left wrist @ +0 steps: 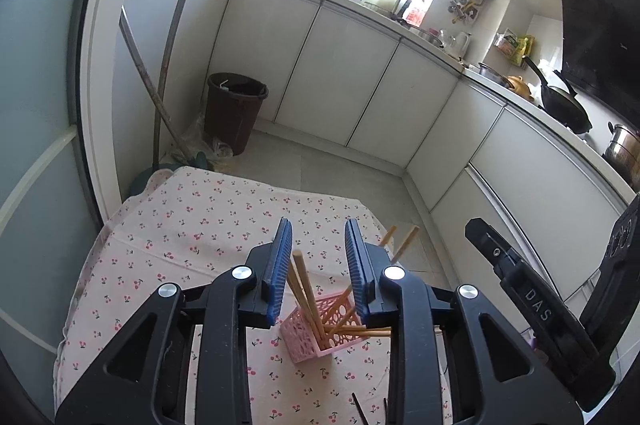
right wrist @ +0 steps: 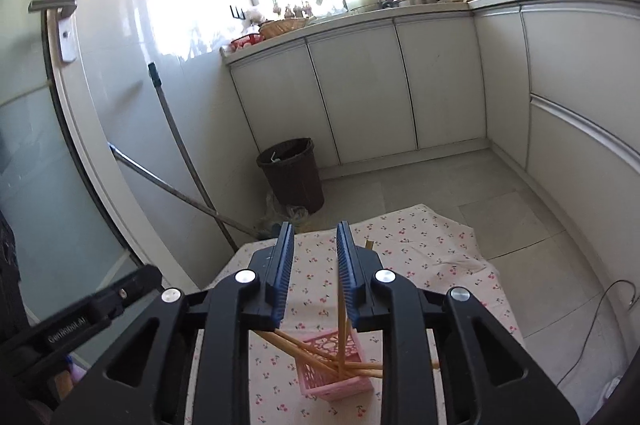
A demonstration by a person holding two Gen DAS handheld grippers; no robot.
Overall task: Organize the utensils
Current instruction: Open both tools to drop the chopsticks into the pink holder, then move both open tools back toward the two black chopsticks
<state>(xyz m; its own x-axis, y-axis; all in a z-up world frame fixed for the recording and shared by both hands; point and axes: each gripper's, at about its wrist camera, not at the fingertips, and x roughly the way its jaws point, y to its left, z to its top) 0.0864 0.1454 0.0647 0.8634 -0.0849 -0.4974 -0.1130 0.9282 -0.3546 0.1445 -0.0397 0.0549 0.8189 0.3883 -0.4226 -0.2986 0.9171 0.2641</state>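
A small pink lattice basket [left wrist: 301, 343] [right wrist: 347, 383] stands on the cherry-print tablecloth [left wrist: 180, 225] [right wrist: 420, 237], with several wooden chopsticks [left wrist: 306, 289] leaning out of it in different directions. My left gripper [left wrist: 319, 225] hovers above the basket, open; the tops of two chopsticks show in the gap without touching the pads. My right gripper [right wrist: 315, 227] is also open above the basket. One upright chopstick [right wrist: 341, 313] runs beside its right pad with its foot in the basket, not squeezed. Each gripper's body shows at the side of the other's view.
The small table's far edge drops to a tiled floor. A dark waste bin [left wrist: 234, 109] [right wrist: 292, 173] and leaning mop handles [right wrist: 180, 153] stand beyond it by the wall. White cabinets [left wrist: 360, 85] line the back and right. A cable [right wrist: 600, 325] lies on the floor.
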